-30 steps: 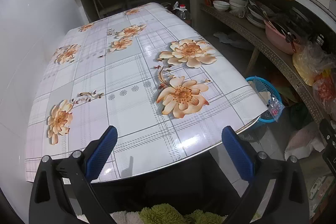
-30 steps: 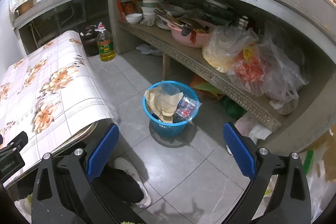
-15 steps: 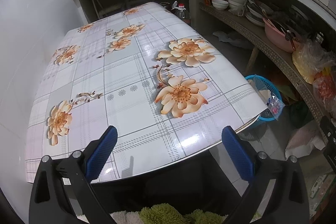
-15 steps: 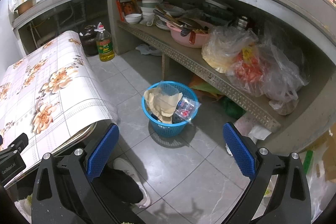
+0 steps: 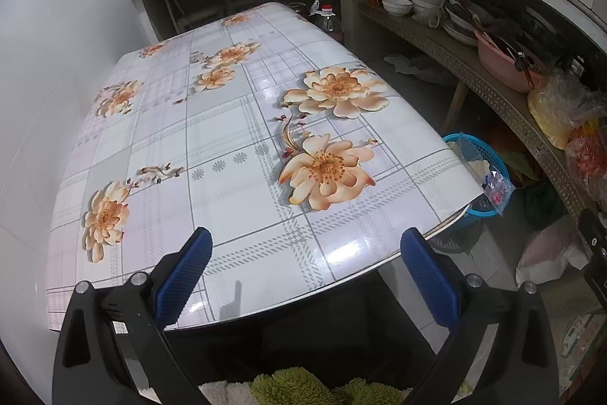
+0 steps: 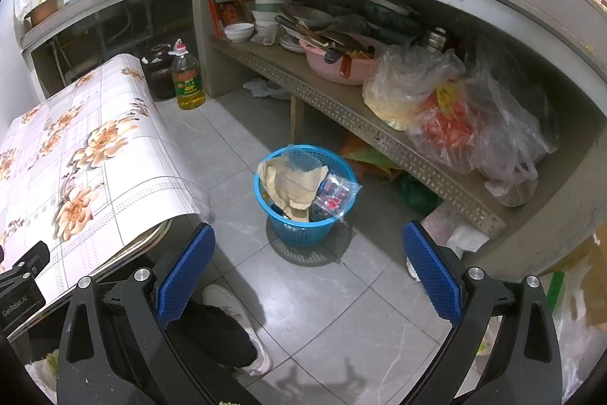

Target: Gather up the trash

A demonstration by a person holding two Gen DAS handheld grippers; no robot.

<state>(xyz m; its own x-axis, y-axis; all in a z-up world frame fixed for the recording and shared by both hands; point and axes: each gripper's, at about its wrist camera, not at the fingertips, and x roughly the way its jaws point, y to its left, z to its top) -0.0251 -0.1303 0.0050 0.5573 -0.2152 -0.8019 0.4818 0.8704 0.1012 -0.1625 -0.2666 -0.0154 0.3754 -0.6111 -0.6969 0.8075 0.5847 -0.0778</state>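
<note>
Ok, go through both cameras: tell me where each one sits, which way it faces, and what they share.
Left wrist: sits on the left hand-held gripper, open, looking forward over the flowered table; its two blue fingers frame the bottom.
Right wrist: sits on the right hand-held gripper, open, angled down at the floor and the blue trash basket by the shelf; the person's shoe shows.
Shared: the table, the basket beside its corner, and the shelf with the pink basin.
</note>
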